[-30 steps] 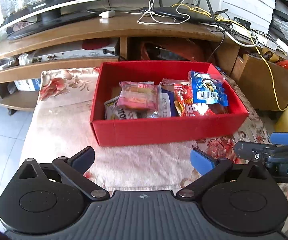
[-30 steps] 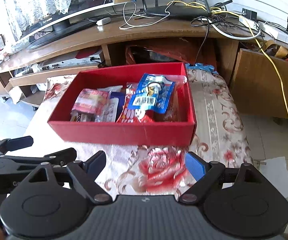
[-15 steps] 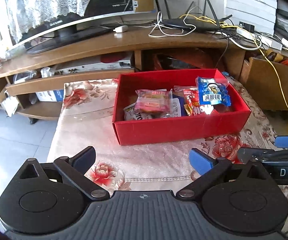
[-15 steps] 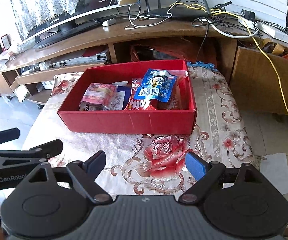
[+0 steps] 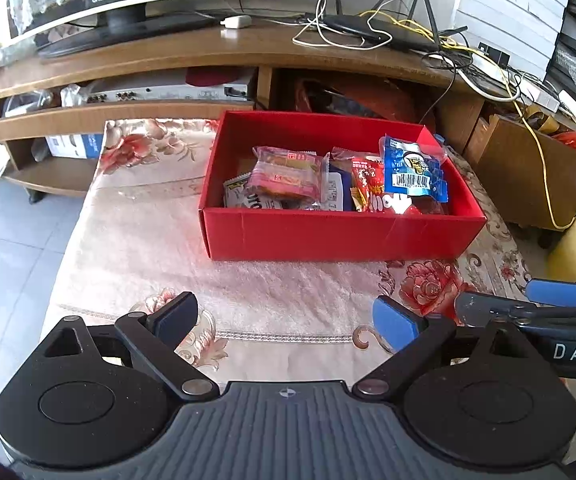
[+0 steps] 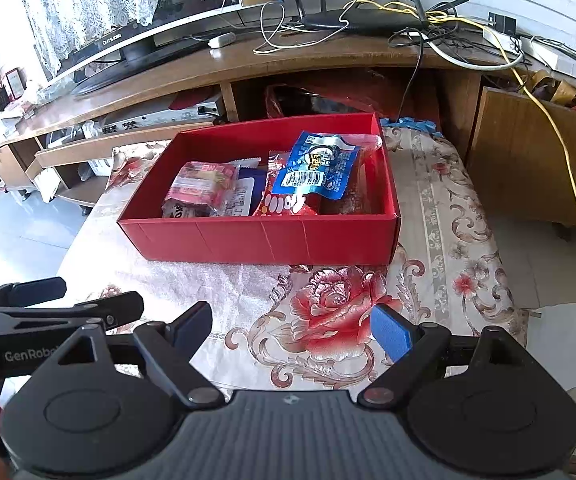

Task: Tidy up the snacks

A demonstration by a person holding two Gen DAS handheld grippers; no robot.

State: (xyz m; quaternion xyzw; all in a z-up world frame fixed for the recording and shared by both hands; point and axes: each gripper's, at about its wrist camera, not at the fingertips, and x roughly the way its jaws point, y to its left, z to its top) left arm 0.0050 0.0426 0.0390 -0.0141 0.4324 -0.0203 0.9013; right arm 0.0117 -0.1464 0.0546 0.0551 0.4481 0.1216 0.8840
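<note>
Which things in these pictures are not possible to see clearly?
- Lower packets in the red box, both views: covered by the pink packet and blue packet.
- Box floor, right wrist view: near wall hides it.
- Packet print: too small.

a red cardboard box [image 5: 339, 234], open at the top, sits flat on a flowered cloth, its long side facing the cameras. snack packets fill its near and right part, lying loosely heaped. a pink packet [image 5: 288, 174] lies tilted on top at the left of the heap, over a white packet [image 5: 240, 196] with dark lettering. a dark blue packet [image 6: 250, 192] shows beside it. a red packet [image 5: 367, 184] stands in the middle. a blue packet [image 5: 411, 170] with a barcode leans at the right, on top of the others.
</note>
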